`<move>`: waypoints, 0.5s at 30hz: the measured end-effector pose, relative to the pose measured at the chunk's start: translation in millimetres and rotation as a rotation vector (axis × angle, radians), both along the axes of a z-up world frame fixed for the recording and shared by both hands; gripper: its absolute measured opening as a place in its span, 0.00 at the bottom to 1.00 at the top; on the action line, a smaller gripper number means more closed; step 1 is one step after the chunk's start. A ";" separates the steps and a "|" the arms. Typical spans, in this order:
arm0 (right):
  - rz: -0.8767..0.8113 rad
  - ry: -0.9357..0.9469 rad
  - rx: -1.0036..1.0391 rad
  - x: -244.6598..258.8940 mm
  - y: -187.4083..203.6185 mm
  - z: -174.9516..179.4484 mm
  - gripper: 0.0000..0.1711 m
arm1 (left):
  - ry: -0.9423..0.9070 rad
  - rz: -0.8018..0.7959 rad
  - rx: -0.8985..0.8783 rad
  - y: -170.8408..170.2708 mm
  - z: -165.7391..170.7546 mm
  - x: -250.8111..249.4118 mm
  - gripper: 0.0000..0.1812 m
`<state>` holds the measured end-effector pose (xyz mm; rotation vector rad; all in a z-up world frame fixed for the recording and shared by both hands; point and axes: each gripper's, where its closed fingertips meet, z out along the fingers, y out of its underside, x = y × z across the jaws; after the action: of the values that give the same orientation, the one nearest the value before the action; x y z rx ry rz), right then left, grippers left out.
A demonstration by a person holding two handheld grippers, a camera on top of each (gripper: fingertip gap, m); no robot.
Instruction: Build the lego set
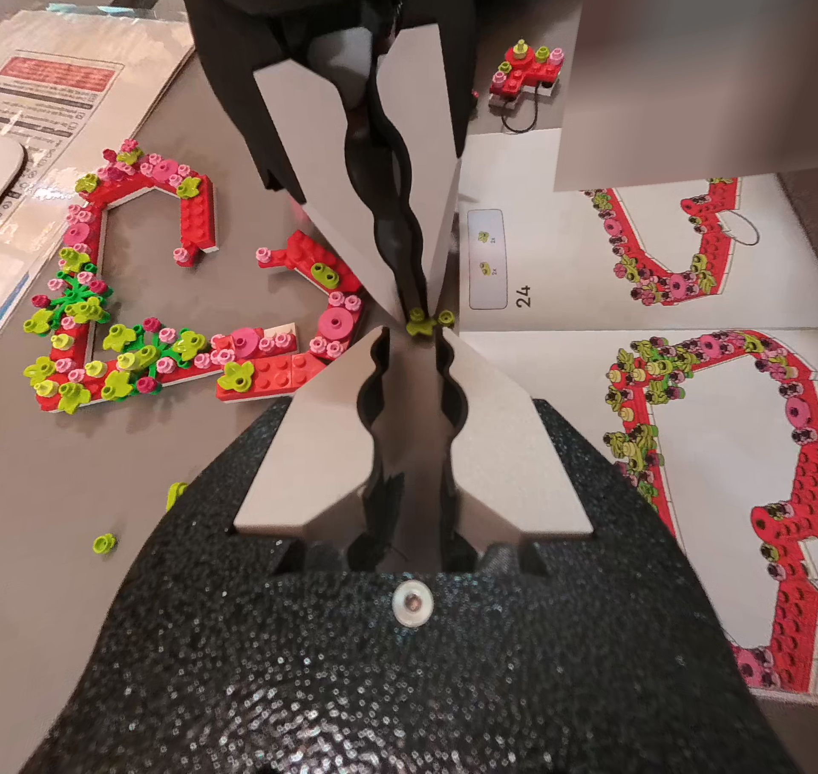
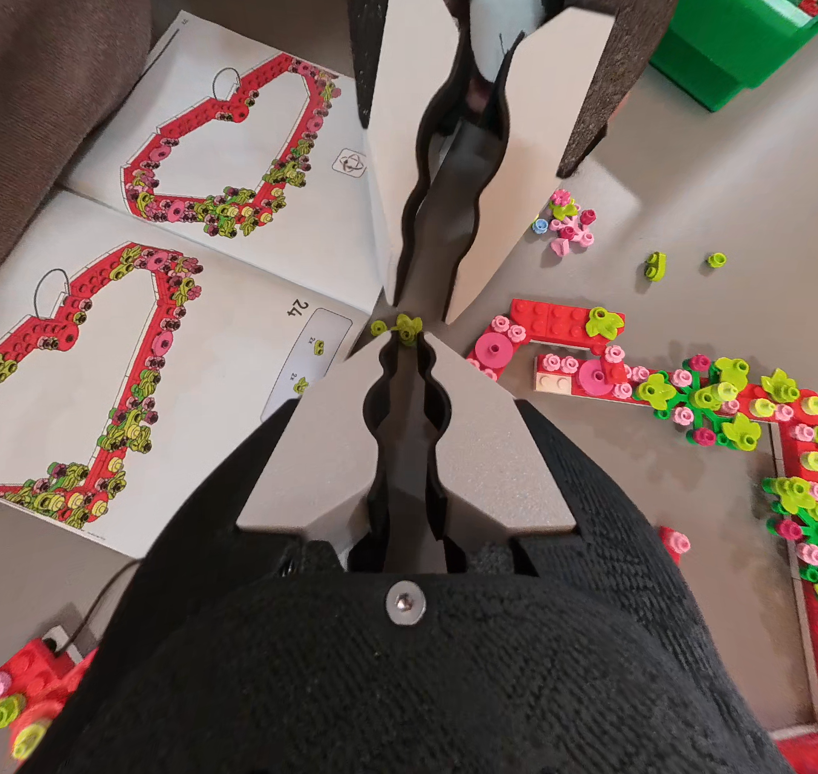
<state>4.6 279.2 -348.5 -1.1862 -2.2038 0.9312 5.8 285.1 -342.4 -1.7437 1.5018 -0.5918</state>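
**Two grippers meet over one lime leaf**

The right gripper (image 2: 405,340) pinches a lime leaf piece (image 2: 408,328), fingers nearly closed, beside the instruction booklet (image 2: 248,292). The left gripper (image 1: 414,332) faces it, jaws apart and holding nothing, likely steadying a handover. The half-built red heart frame (image 1: 133,310) waits nearby on the table (image 1: 110,465).

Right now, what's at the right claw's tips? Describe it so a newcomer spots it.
Find the open instruction booklet. Just off its edge nearest the red heart build, the right claw pinches a small lime leaf piece. It is lobed, unlike the plain round lime stud beside it on the booklet side.
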 end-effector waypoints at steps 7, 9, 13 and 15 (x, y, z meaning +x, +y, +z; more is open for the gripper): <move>0.037 -0.062 -0.011 29.0 14.3 4.2 0.03 | -0.023 0.017 0.036 4.2 4.2 -2.8 0.11; 0.040 -0.117 -0.054 38.1 18.0 2.8 0.03 | -0.040 0.020 0.030 5.0 6.2 -2.7 0.12; 0.024 -0.143 -0.068 42.4 25.7 -1.6 0.04 | -0.049 0.020 0.023 4.7 6.0 -2.2 0.12; 0.020 -0.143 -0.070 42.4 26.8 -2.4 0.04 | -0.049 0.017 0.021 4.0 5.4 -1.6 0.12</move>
<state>47.0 305.9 -350.8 -1.3017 -2.3158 0.9660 4.2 289.0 -337.0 -1.7123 1.4537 -0.6038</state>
